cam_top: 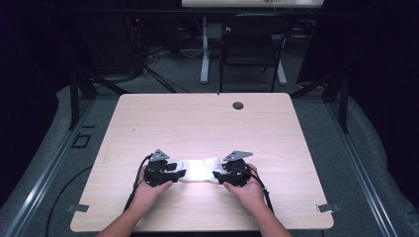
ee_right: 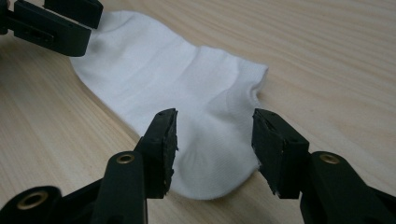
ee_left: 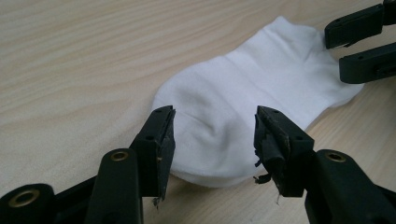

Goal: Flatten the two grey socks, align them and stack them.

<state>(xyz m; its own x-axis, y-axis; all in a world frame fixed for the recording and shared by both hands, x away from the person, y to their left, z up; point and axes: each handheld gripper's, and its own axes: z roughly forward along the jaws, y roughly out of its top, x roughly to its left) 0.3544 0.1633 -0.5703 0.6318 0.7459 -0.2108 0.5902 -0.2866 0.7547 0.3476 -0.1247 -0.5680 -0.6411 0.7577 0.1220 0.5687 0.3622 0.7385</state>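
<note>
A white ankle sock lies flat on the wooden table, near its front edge. My left gripper is at the sock's left end and my right gripper at its right end, each held in a hand. In the left gripper view the left gripper stands open, its jaws either side of the rounded end of the sock, with the right gripper beyond. In the right gripper view the right gripper is open astride the other end of the sock; the left gripper shows farther off.
A dark round cable hole sits near the table's far edge. Small metal brackets mark the front corners. A black chair and a white desk leg stand on the floor beyond the table.
</note>
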